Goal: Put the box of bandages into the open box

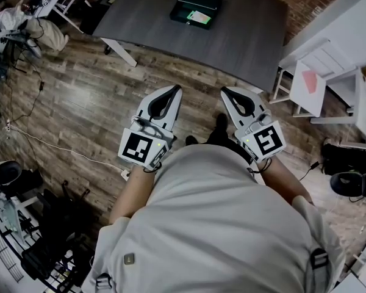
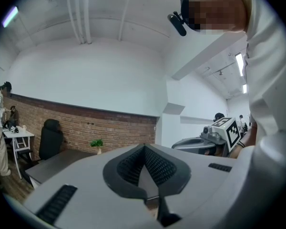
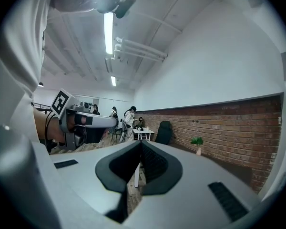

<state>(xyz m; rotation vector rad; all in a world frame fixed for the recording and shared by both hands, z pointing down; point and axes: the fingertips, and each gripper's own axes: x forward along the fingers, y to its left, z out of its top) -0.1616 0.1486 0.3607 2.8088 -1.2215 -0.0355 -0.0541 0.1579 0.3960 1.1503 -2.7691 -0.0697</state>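
Observation:
A dark open box (image 1: 196, 6) sits on the grey table (image 1: 244, 35) far ahead of me. A small green-and-white box of bandages (image 1: 199, 18) lies at its near right corner; whether it rests inside I cannot tell. My left gripper (image 1: 175, 90) and right gripper (image 1: 227, 92) are held side by side close to my body, above the wooden floor and well short of the table. Both are shut with nothing between the jaws. The left gripper view shows its jaws meeting at the tip (image 2: 144, 147); in the right gripper view the tips (image 3: 140, 143) also meet.
White desks (image 1: 329, 60) stand at the right and a black chair (image 1: 354, 182) at the lower right. Cables (image 1: 49, 142) trail over the floor at the left. A small plant (image 2: 97, 143) stands by the brick wall. People (image 3: 128, 116) stand far off.

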